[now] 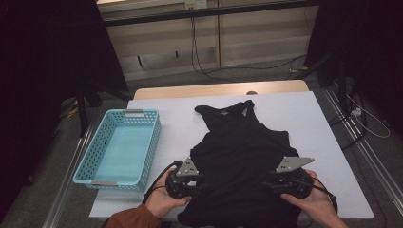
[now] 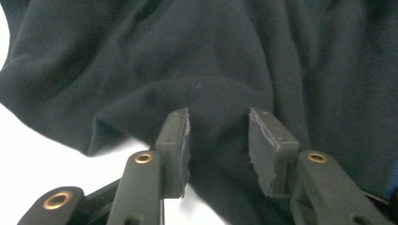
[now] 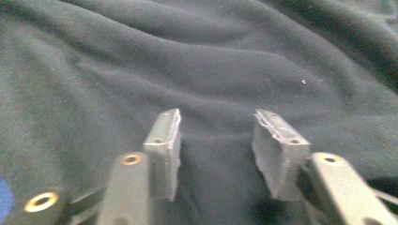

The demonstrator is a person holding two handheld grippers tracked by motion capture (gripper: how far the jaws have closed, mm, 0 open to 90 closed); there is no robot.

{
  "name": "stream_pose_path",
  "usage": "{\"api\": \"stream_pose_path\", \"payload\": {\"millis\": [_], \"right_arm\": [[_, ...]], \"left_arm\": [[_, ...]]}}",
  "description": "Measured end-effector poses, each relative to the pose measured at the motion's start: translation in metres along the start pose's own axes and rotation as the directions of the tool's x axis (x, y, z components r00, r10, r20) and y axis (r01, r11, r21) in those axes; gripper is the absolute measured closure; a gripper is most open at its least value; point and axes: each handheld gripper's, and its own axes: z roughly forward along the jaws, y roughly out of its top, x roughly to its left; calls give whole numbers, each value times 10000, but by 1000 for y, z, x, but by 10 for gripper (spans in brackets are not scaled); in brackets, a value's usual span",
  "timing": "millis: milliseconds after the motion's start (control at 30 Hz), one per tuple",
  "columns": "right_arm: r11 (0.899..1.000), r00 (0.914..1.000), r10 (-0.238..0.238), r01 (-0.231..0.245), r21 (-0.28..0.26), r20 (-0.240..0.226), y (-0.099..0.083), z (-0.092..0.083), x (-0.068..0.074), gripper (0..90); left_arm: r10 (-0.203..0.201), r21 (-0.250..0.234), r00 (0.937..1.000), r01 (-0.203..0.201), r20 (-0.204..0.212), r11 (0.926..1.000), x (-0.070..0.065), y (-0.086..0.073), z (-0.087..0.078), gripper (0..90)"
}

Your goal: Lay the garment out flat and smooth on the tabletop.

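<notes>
A black sleeveless top (image 1: 242, 147) lies spread on the white table cover (image 1: 304, 114), straps toward the far side. My left gripper (image 1: 202, 185) rests at the garment's near left edge, held in a hand. Its jaws stand apart in the left gripper view (image 2: 219, 136), over a fold of the black cloth (image 2: 225, 70), with the pads not pressing on it. My right gripper (image 1: 269, 185) sits at the garment's near right side. In the right gripper view its jaws (image 3: 216, 140) are also apart above the rumpled fabric (image 3: 197, 70), gripping nothing.
A light blue perforated basket (image 1: 95, 142) stands at the table's left, nothing inside it. The table's far wooden edge (image 1: 218, 89) lies beyond the cover. Cables run across the floor behind, and dark stands flank both sides.
</notes>
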Motion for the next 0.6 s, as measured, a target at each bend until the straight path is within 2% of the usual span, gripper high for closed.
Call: {"api": "stream_pose_path", "payload": {"millis": [33,67,133,200,233,267,333,367,467,567,600], "right_arm": [[9999,10000,-81,81,111,12,0,2,0,498],[9998,9999,-101,101,189,6,0,5,1,488],[9989,9997,-252,253,398,-39,1,8,4,459],[9990,9998,-215,215,386,8,1,10,5,454],[9989,9998,-201,201,417,-10,2,10,5,456],[9990,9998,-201,201,407,-6,1,10,5,460],[9986,9997,-251,248,459,54,2,11,6,475],[9985,9996,-262,259,483,62,3,11,6,488],[9983,9995,-293,286,502,123,3,11,7,548],[9977,9989,-430,420,526,177,5,11,7,608],[9976,9988,-456,446,521,178,5,11,7,656]], "left_arm": [[-48,84,10000,49,-59,10000,-1,-1,4,563],[56,221,9999,-58,120,9997,-2,-2,6,563],[279,322,9996,-280,31,9991,-5,-4,10,570],[131,322,9998,-137,172,9994,-4,-4,10,601],[-101,255,9997,95,211,9996,-4,-5,9,666],[-123,263,9997,117,224,9996,-3,-6,9,757],[-255,398,9991,242,337,9989,-2,-6,6,868],[-372,415,9988,359,329,9985,-2,-7,6,878],[-283,693,9994,267,216,9972,-2,-6,2,890],[-472,751,9984,448,298,9962,0,-12,-6,891],[-584,744,9978,560,311,9957,1,-15,-8,891]]}}
